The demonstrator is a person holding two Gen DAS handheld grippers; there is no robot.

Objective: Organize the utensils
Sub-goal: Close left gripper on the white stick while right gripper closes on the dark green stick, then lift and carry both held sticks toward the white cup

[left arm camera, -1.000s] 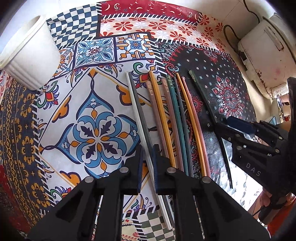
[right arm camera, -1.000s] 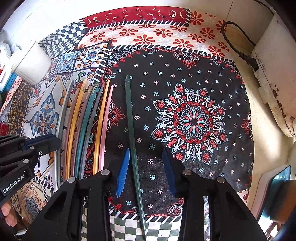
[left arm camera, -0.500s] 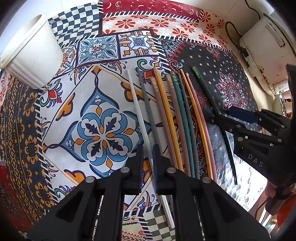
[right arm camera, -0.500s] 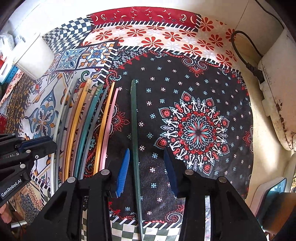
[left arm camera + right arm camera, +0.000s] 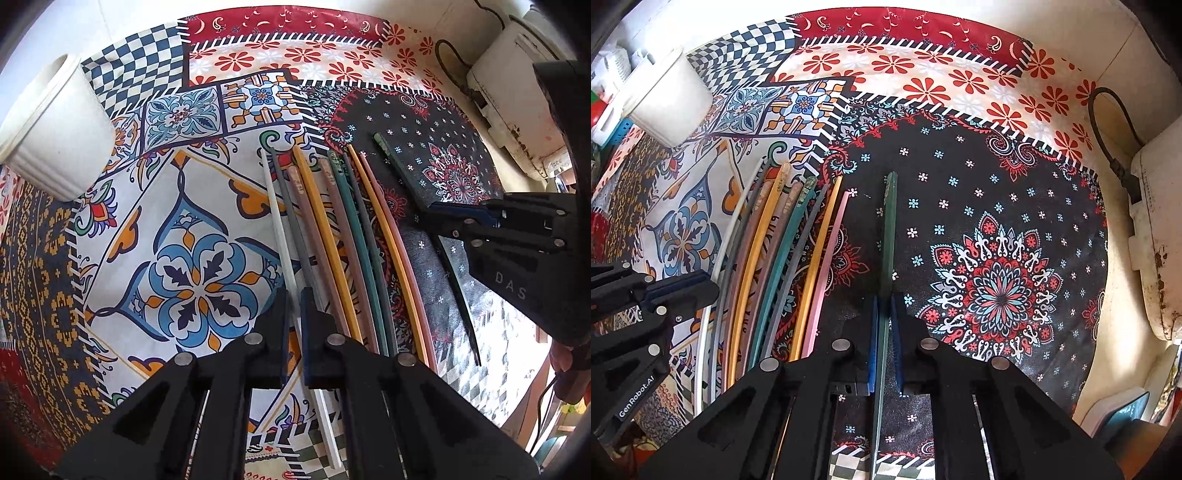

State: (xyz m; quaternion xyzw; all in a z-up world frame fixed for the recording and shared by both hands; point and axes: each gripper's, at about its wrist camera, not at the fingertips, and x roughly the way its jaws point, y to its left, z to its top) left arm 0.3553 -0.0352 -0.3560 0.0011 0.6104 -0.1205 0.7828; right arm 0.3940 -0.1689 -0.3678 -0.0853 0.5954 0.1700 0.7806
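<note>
Several coloured chopsticks [image 5: 332, 236] lie side by side on the patterned cloth; they also show in the right wrist view [image 5: 775, 258]. My left gripper [image 5: 294, 306] is shut on the white chopstick [image 5: 279, 221] at the row's left edge. A dark green chopstick [image 5: 889, 229] lies apart on the black patch, to the right of the row. My right gripper [image 5: 885, 314] is shut on the dark green chopstick, which also shows in the left wrist view [image 5: 402, 173]. A white ribbed cup [image 5: 55, 133] stands at the far left.
A white appliance [image 5: 1156, 240] with a black cable [image 5: 1108, 140] stands along the right edge. A white box and small items [image 5: 613, 81] sit behind the cup at the far left. The cloth's checkered border [image 5: 849, 469] marks the near edge.
My right gripper, open around the dark green chopstick before, has shut on it. My left gripper stays shut on the white chopstick and both views have shifted slightly.
</note>
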